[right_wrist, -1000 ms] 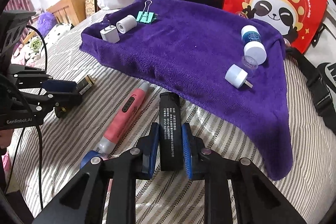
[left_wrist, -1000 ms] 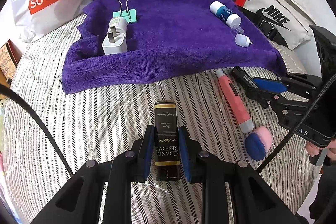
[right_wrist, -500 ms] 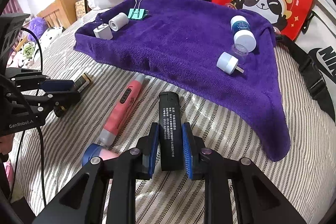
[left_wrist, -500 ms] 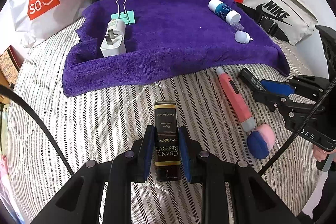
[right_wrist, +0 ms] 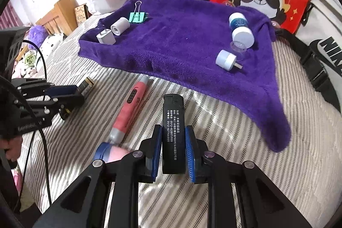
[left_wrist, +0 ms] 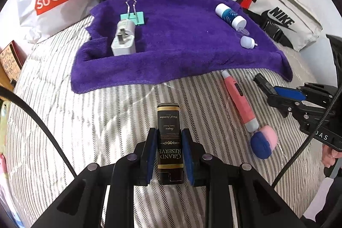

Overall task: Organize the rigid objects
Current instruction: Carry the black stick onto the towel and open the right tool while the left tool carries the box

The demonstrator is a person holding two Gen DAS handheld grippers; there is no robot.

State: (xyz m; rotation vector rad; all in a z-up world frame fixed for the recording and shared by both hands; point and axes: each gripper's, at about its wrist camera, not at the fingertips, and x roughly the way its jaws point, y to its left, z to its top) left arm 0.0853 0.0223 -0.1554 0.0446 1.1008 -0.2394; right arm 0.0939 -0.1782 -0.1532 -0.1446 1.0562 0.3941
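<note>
The black lighter [right_wrist: 172, 134] with white print sits clamped between the blue pads of the right gripper [right_wrist: 173, 153], its top end jutting forward over the striped bedcover [right_wrist: 277, 174], just short of the purple towel [right_wrist: 192, 52]. The right gripper tilts steeply downward. The left gripper [left_wrist: 170, 155], pitched down at a similar angle, grips a black and gold box [left_wrist: 170, 142] marked GRAND RESERVE, held lengthwise above the bedcover in front of the towel's near edge. Between the two tools a pink wand [left_wrist: 238, 99] with a blue and pink head lies flat on the bedcover. On the towel rest a white charger plug [left_wrist: 124, 44], a mint binder clip [left_wrist: 132, 16], a small white bottle [left_wrist: 230, 15] and a pale cap [left_wrist: 246, 42].
</note>
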